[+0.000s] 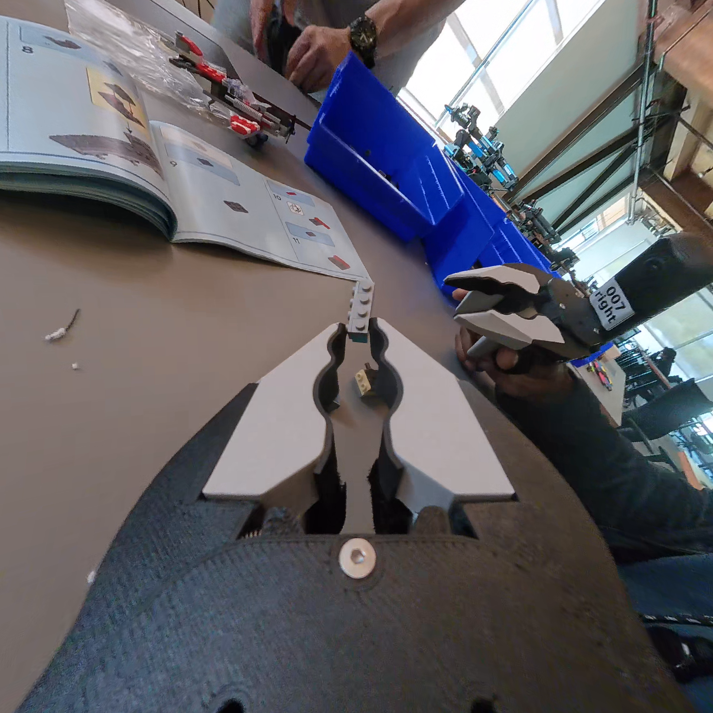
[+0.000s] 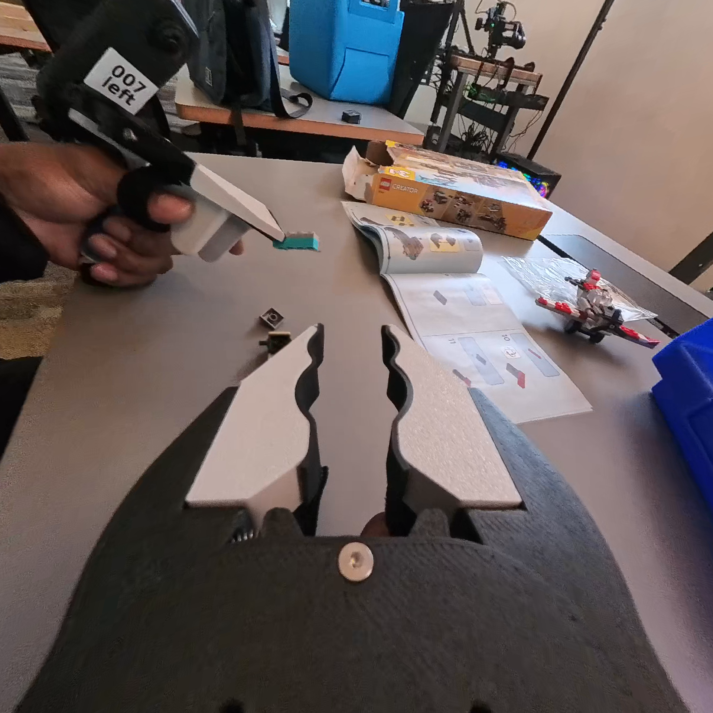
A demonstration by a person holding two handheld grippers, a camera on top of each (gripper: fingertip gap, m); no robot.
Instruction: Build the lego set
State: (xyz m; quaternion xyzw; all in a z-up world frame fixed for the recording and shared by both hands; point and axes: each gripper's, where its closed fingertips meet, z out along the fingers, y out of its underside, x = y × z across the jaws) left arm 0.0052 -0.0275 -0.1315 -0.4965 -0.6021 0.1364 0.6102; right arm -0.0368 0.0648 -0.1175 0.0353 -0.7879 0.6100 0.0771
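My left gripper [image 1: 357, 328] is shut on one end of a small stack, a grey studded plate over a teal brick [image 1: 360, 308], held above the table; it also shows in the right wrist view [image 2: 297, 241] sticking out from the left gripper [image 2: 279, 233]. Below it on the table lie a tan brick with a dark pin [image 1: 364, 382] and, in the right wrist view, a small grey piece [image 2: 272, 318] beside the tan brick [image 2: 276, 339]. My right gripper [image 2: 352, 332] is open and empty, low over the table near these loose pieces; it shows from the side in the left wrist view [image 1: 455, 299].
An open instruction booklet [image 2: 463, 308] lies mid-table, a yellow set box [image 2: 455, 193] behind it. A built red and white plane [image 2: 594, 312] sits on a clear bag. Blue bins [image 1: 386, 154] line the table's edge. Another person's hand with a watch [image 1: 324, 50] is beyond. One gripper's finger ends stand about 11 cm off the other's.
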